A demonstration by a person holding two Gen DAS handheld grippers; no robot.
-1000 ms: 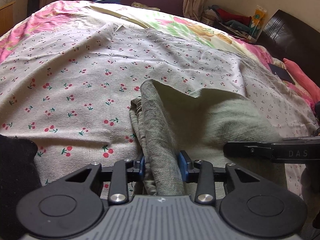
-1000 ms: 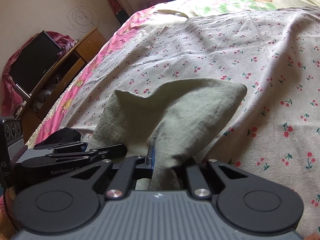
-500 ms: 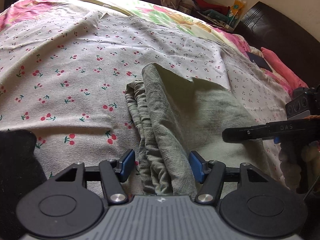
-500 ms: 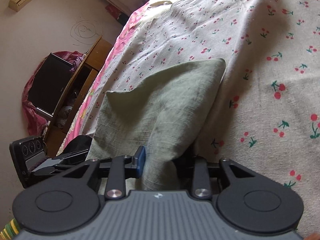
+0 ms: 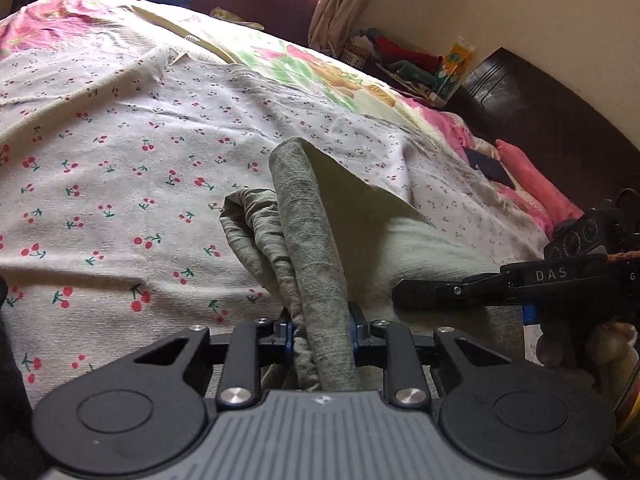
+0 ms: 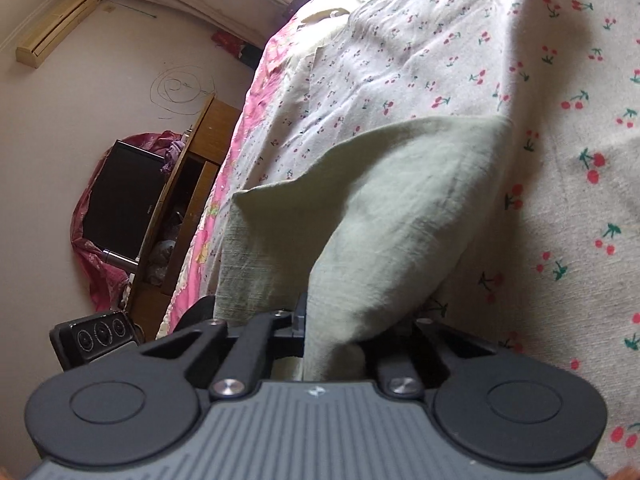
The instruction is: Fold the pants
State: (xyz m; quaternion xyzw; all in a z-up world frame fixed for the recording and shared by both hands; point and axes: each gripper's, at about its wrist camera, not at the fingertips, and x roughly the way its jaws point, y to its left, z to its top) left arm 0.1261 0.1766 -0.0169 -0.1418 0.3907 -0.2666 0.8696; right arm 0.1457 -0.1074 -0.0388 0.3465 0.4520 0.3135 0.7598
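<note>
The left gripper (image 5: 321,330) is closing its blue-padded fingers (image 5: 285,334) on a bunched, ribbed edge of the grey-green pants (image 5: 308,248); the cloth fills the narrow gap and the pads press against it on both sides. From that pinch the fabric runs up and away in a thick rolled fold, with a gathered, wrinkled band just to its left and a smoother, paler panel falling away to its right.

The right gripper (image 6: 332,330) is also closing, its fingers almost together, with a fold of the same pants (image 6: 384,216) drawn between them. The cloth hides the right finger, so only the dark left finger (image 6: 300,316) shows against the fabric. The pants rise from this grip as a broad peaked flap, one corner pointing left and the far edge lying near the top of the fold.

In the left wrist view the right gripper (image 5: 404,294) comes in from the right side as a long black bar, its tip resting against the pale panel of the pants, with a hand (image 5: 576,344) behind it.

The pants lie on a white sheet with red cherries (image 5: 120,184), spread across a bed with a pink flowered cover (image 5: 52,16) beneath it. A dark headboard (image 5: 560,120) stands at the right, with a cluttered shelf (image 5: 404,64) and a curtain (image 5: 340,8) beyond. In the right wrist view, a wooden cabinet (image 6: 188,184) and a black screen (image 6: 120,200) stand beside the bed, against a scribbled wall (image 6: 80,100).
</note>
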